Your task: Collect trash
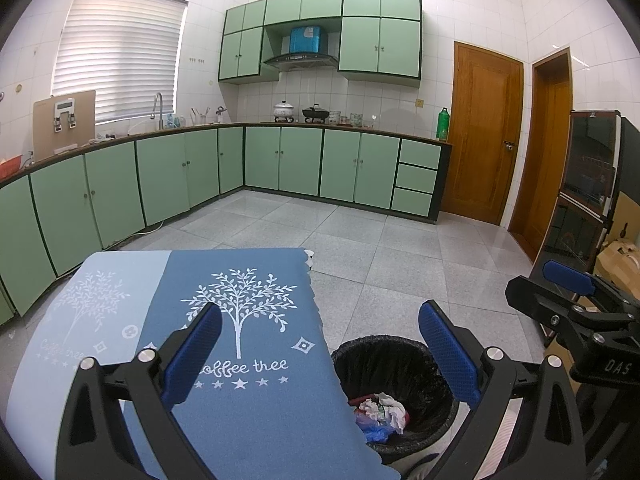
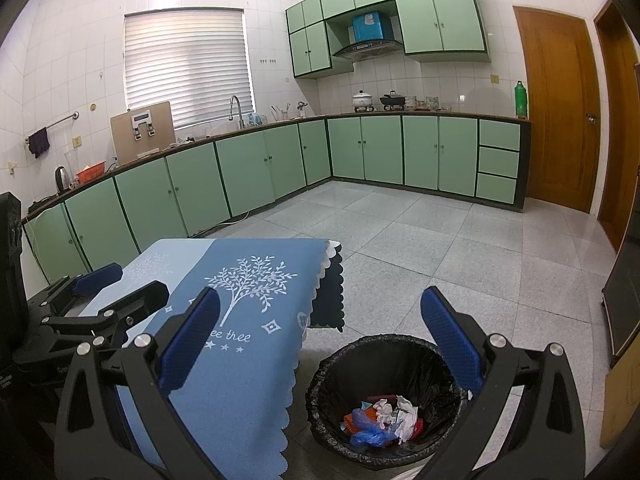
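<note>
Both grippers hover spread wide and empty above a table under a blue tablecloth (image 1: 240,360) that shows no litter. The black-lined trash bin (image 2: 384,396) sits on the floor at about five o'clock from the right gripper (image 2: 320,340), which is nearer to it than the left gripper (image 1: 320,356). Inside the bin lies the collected trash (image 2: 380,420): crumpled white paper, blue plastic and red-orange scraps.
</note>
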`<state>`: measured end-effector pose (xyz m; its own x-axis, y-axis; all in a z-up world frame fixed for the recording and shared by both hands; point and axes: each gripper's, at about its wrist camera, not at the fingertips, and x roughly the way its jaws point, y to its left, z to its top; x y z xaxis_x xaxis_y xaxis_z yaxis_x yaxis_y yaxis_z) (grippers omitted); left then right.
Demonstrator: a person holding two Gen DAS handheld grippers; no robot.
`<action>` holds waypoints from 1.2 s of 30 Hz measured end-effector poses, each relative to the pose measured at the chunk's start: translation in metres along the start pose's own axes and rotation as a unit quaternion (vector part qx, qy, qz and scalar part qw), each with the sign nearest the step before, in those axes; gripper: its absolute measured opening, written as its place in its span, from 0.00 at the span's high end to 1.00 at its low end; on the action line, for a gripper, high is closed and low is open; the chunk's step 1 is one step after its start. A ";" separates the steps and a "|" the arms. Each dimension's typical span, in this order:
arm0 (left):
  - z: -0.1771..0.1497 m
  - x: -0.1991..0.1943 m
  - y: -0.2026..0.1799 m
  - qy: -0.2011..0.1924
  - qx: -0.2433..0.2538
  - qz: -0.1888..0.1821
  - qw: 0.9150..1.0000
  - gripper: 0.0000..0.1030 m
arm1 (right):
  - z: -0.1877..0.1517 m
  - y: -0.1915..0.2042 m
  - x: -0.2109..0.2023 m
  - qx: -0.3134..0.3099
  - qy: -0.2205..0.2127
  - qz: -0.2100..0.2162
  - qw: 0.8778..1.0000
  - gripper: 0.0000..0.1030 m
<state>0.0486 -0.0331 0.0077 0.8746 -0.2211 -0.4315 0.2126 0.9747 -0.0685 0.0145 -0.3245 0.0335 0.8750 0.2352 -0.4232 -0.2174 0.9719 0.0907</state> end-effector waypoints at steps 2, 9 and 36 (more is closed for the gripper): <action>0.000 0.000 0.000 0.000 0.000 0.000 1.000 0.06 | -0.001 0.002 0.001 -0.001 0.000 0.001 1.000 0.05; 0.000 0.000 0.000 0.000 0.000 0.001 1.000 0.06 | -0.004 0.006 0.004 -0.002 0.001 0.001 1.000 0.05; 0.001 0.011 0.002 0.011 -0.004 0.004 1.000 0.06 | -0.008 -0.004 0.015 0.007 0.012 0.002 1.000 0.05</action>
